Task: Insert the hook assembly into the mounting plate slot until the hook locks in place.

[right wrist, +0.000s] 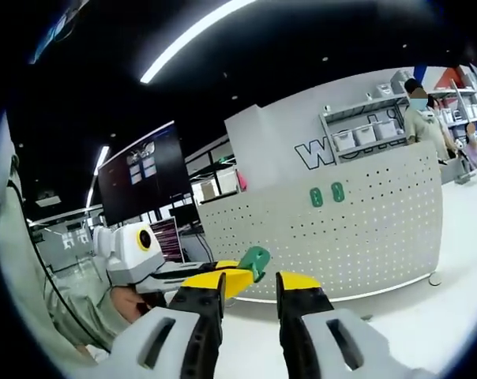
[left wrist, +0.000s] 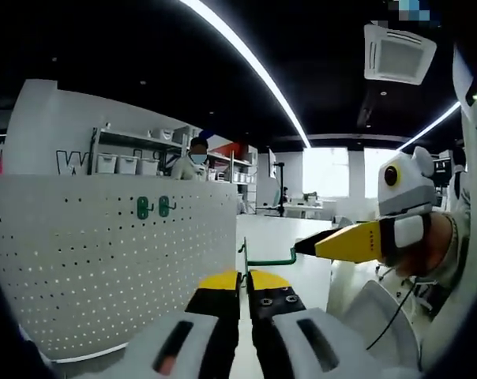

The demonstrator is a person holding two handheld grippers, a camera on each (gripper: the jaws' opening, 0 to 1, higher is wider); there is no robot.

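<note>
Currently, in the left gripper view, the left gripper [left wrist: 245, 283] has its yellow-tipped jaws drawn close together, clamped on the base of a green hook [left wrist: 264, 259] whose wire arm runs out to the right. The right gripper [left wrist: 306, 246] enters from the right, held in a person's hand [left wrist: 432, 246], and its dark tip meets the far end of that wire; whether those jaws pinch it cannot be judged from this view.

In the right gripper view, the right gripper [right wrist: 249, 284] shows a clear gap between its yellow-tipped jaws with nothing seen between them. The left gripper [right wrist: 242, 276] comes in from the left, carrying the green hook [right wrist: 254, 259] by its plate end, just beside the right gripper's left jaw.

The white pegboard [left wrist: 104, 260] stands upright beyond both tools, well apart from the held hook. Two green hooks [left wrist: 153, 207] are already mounted side by side near its upper edge. A white tabletop [left wrist: 290, 237] lies beneath. A person [left wrist: 196, 158] stands behind the pegboard, before shelving with bins [left wrist: 128, 163].
</note>
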